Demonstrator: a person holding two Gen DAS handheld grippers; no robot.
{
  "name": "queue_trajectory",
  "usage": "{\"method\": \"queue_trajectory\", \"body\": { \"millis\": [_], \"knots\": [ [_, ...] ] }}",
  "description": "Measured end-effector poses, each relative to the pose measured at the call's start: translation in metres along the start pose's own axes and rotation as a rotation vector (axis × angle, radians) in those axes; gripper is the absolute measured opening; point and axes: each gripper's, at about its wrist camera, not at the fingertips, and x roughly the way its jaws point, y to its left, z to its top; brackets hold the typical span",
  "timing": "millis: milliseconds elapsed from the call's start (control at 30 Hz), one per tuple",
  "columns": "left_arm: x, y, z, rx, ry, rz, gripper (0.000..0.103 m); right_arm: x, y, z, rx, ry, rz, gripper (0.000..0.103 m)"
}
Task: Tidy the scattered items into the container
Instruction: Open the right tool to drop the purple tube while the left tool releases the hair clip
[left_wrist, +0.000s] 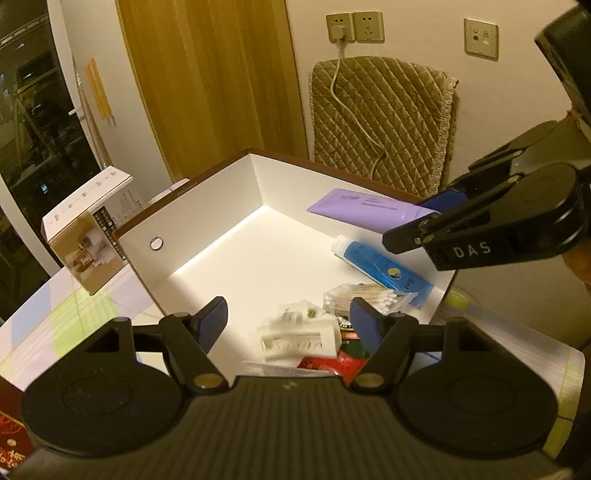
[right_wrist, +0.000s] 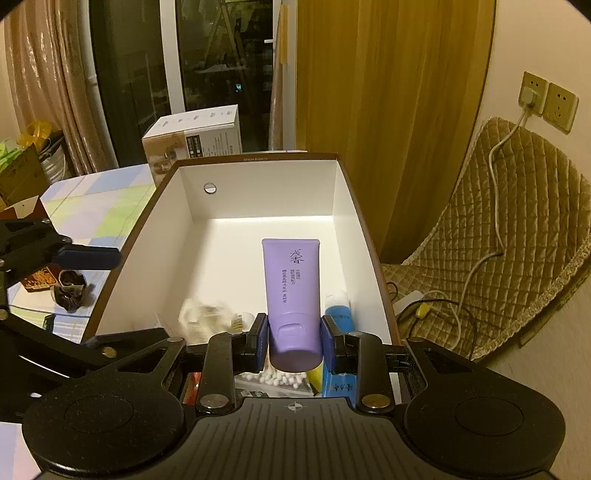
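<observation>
The container is a white box (left_wrist: 207, 206) with a dark rim, also in the right wrist view (right_wrist: 258, 184). My right gripper (right_wrist: 294, 338) is shut on the cap end of a purple tube (right_wrist: 291, 280) and holds it over the box; the tube also shows in the left wrist view (left_wrist: 354, 205), with the right gripper (left_wrist: 424, 221). My left gripper (left_wrist: 288, 321) is open and empty above the box's near end. Inside lie a blue tube (left_wrist: 380, 266), a cotton swab bag (left_wrist: 369, 299), a white packet (left_wrist: 299, 332) and a red packet (left_wrist: 332, 363).
A cardboard product box (left_wrist: 88, 236) stands on the checked tablecloth (left_wrist: 55, 325) left of the container. A crumpled dark wrapper (right_wrist: 70, 291) and a snack packet (right_wrist: 38, 282) lie on the table. A quilted chair (left_wrist: 384, 122) with a charging cable stands behind.
</observation>
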Motion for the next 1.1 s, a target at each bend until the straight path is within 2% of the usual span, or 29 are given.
{"method": "queue_trajectory", "body": {
  "millis": [500,1100],
  "knots": [
    [-0.023,0.010,-0.006,-0.034,-0.019,0.028,0.069,0.011,0.007,0.007,-0.014,0.002,0.014,0.032],
    [-0.049,0.019,-0.021,-0.085,-0.034,0.046,0.071,-0.007,0.020,0.007,-0.018,-0.028,0.016,0.032]
  ]
}}
